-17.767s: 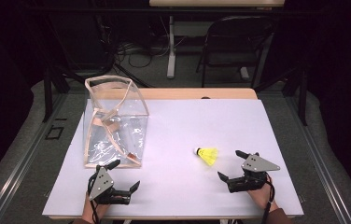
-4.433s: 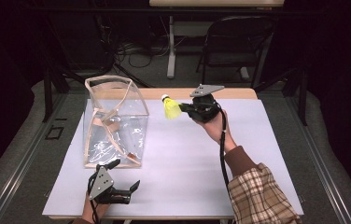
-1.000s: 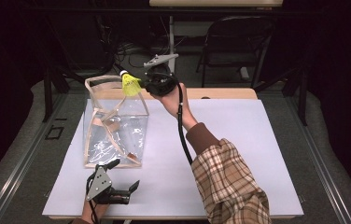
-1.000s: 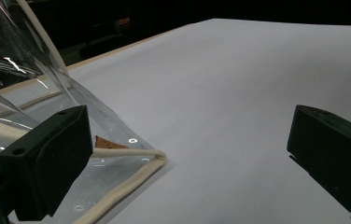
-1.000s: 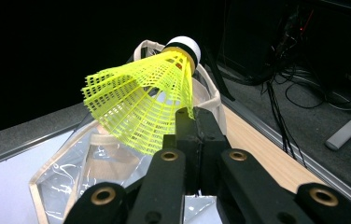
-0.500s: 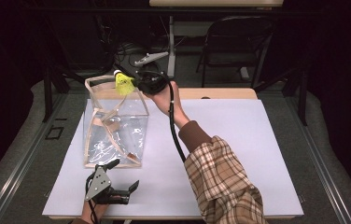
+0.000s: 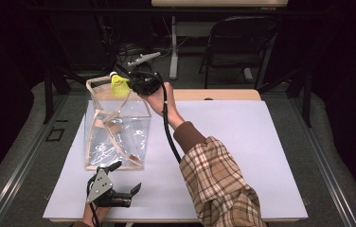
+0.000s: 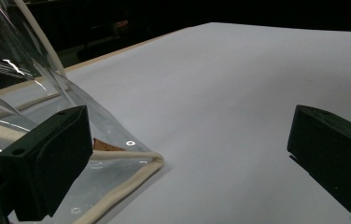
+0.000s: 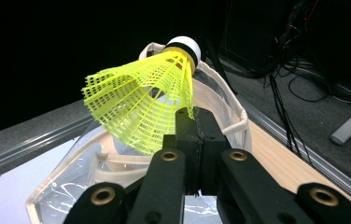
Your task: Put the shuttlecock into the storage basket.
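At the near table (image 7: 261, 156) edge the left gripper (image 7: 119, 189) is resting with its jaws spread wide and gripping nothing. The left gripper view is showing what the high view cannot: one jaw lying just beside the cream-trimmed bottom corner of the clear plastic bag (image 8: 29, 102). Farther off, a plaid-sleeved arm (image 7: 214, 175) is reaching forward, the right gripper (image 9: 186, 122) raised over the bag's open mouth. Its jaws are pinching the skirt of a yellow shuttlecock (image 9: 141, 100), white cork pointing away.

The right arm wears a brown, cream and red plaid sleeve (image 7: 218, 184) with a dark brown cuff. Both tongs (image 7: 114, 191) are black, brass-ringed at the pivots (image 9: 169, 156); grey three-cornered plates sit on top, and a black cable (image 7: 168, 127) trails.
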